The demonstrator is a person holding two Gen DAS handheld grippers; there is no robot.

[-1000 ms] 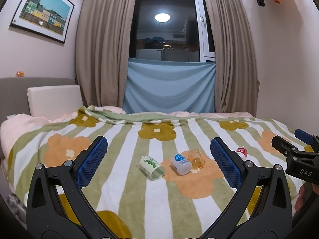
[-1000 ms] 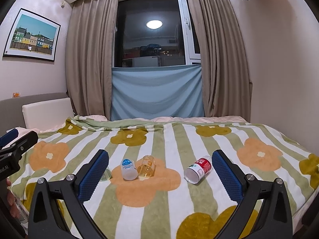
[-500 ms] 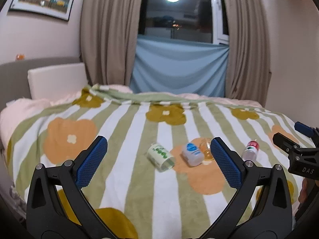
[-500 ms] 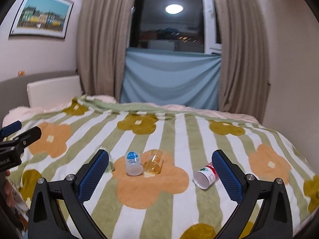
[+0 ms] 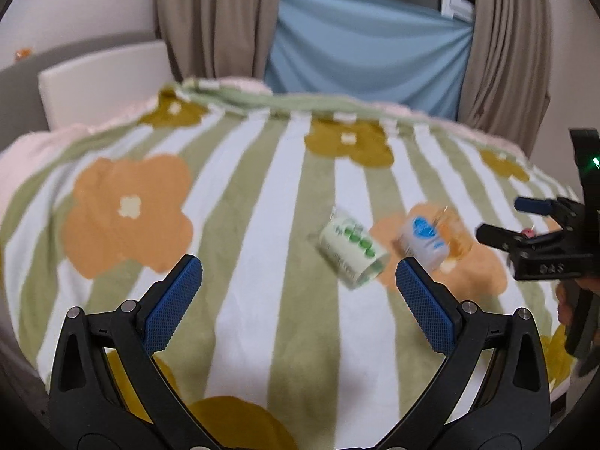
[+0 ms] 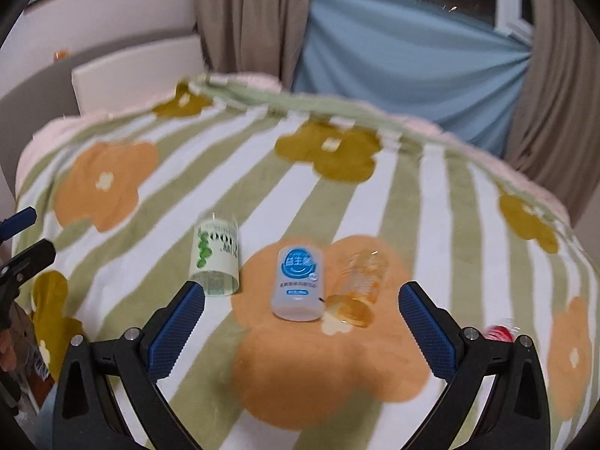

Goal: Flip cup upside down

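Several small cups lie on their sides on the striped flower blanket [image 6: 442,202]. A green-printed cup [image 6: 215,260] [image 5: 350,253] is at the left, a white cup with a blue label [image 6: 298,287] [image 5: 422,242] in the middle, and a clear amber cup [image 6: 356,288] [image 5: 453,236] touching its right side. A red-labelled cup [image 6: 498,333] peeks out behind my right finger. My right gripper [image 6: 302,330] hovers open just short of the white and amber cups. My left gripper [image 5: 298,300] is open too, with the green cup beyond its right finger. Both views are blurred.
The bed fills both views, with a white pillow [image 5: 105,78] and grey headboard at the back left, and curtains and a blue cloth [image 5: 367,56] behind. The right gripper [image 5: 540,247] shows at the right edge of the left wrist view.
Both grippers have tilted down and moved closer to the blanket; the cups now appear larger and nearer. The jaws stayed open.
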